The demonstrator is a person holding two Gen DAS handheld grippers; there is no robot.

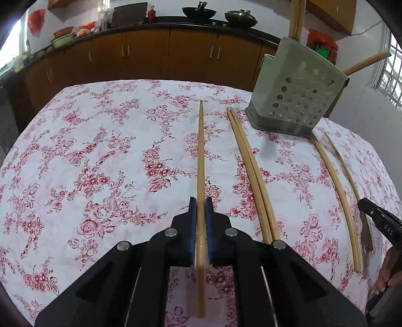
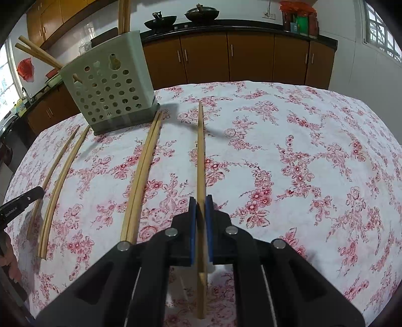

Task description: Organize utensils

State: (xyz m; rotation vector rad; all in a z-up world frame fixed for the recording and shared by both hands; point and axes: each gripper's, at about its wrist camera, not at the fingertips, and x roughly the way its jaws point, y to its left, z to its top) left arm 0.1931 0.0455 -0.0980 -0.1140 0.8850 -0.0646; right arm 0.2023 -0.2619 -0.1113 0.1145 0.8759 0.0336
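Left gripper (image 1: 200, 205) is clamped on one chopstick (image 1: 200, 151) over the flowery counter (image 1: 100, 151); holder (image 1: 296, 100) w/ holes sits far right. Right gripper (image 2: 200, 203) pinches another chopstick (image 2: 200, 156); holder (image 2: 108, 90) sits far left.

Chopsticks (image 2: 123, 15) in holder (image 2: 108, 88) cut off at top, lower ends hidden
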